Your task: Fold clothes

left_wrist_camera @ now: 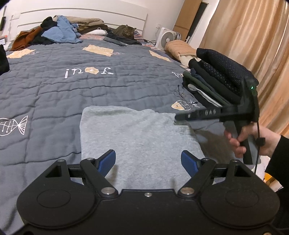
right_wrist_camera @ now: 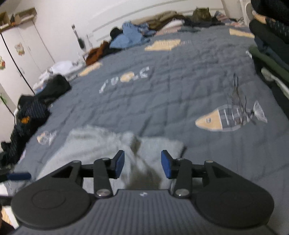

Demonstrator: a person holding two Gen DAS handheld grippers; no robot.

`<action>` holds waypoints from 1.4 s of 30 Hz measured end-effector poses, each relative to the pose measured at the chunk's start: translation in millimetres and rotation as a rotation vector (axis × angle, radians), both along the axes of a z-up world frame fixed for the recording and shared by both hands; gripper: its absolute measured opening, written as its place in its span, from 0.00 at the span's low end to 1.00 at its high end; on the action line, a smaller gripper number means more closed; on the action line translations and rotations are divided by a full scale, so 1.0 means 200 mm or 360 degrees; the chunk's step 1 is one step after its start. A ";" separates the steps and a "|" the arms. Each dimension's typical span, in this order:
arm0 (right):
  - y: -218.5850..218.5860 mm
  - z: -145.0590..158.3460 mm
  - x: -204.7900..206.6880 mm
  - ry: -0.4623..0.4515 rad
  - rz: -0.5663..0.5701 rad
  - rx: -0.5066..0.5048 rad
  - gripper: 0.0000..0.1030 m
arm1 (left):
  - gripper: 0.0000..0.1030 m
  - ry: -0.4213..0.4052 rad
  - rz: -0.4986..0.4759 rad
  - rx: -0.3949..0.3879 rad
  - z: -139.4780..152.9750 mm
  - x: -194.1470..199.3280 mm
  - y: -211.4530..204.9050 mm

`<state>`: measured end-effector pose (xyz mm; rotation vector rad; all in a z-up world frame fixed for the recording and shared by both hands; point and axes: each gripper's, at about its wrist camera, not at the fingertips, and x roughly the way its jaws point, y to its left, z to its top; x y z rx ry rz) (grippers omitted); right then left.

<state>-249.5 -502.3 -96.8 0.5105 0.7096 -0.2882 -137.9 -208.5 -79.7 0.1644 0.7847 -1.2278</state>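
Left tongs (left_wrist_camera: 148, 162): open wide, blue pads (left_wrist_camera: 106, 163) well apart, nothing held between them. Pointing down over the near part of a folded grey garment (left_wrist_camera: 137, 133), which lies flat on the bed cover (left_wrist_camera: 54, 90) and reaches forward from between the pads. Cannot tell if the pads touch the cloth or only hang just above it.

Right tongs (right_wrist_camera: 142, 163): about half open, blue pads (right_wrist_camera: 120, 163) apart, nothing gripped. Below and ahead of them, the same grey garment (right_wrist_camera: 101, 142), blurred in the right wrist view, with a fold or a ridge running between the two pads. Seen from the left wrist view, the right tongs (left_wrist_camera: 178, 117) at the far right corner of the garment, tips just over its edge, held by a hand (left_wrist_camera: 252, 139) in a dark sleeve (left_wrist_camera: 278, 162). Contact with the cloth not clear there because of blur.

Further out, to the right of the garment: a stack of folded dark clothes (left_wrist_camera: 213, 81) on the bed cover, and a thin black cord (left_wrist_camera: 182, 94) beside it, near a fish picture (left_wrist_camera: 182, 105) on the cover. At the far end of the bed: a pile of unfolded clothes (left_wrist_camera: 59, 34), blue, brown and black, and a striped cat (left_wrist_camera: 126, 31) lying near the headboard (left_wrist_camera: 81, 16). Beyond the bed on the right: a white fan (left_wrist_camera: 167, 38) and beige curtains (left_wrist_camera: 243, 32).
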 end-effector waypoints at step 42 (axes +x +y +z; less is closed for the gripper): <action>0.08 -0.13 -0.25 -0.0014 -0.0227 0.0481 0.36 | 0.76 -0.0044 0.0036 -0.0025 0.04 -0.02 0.06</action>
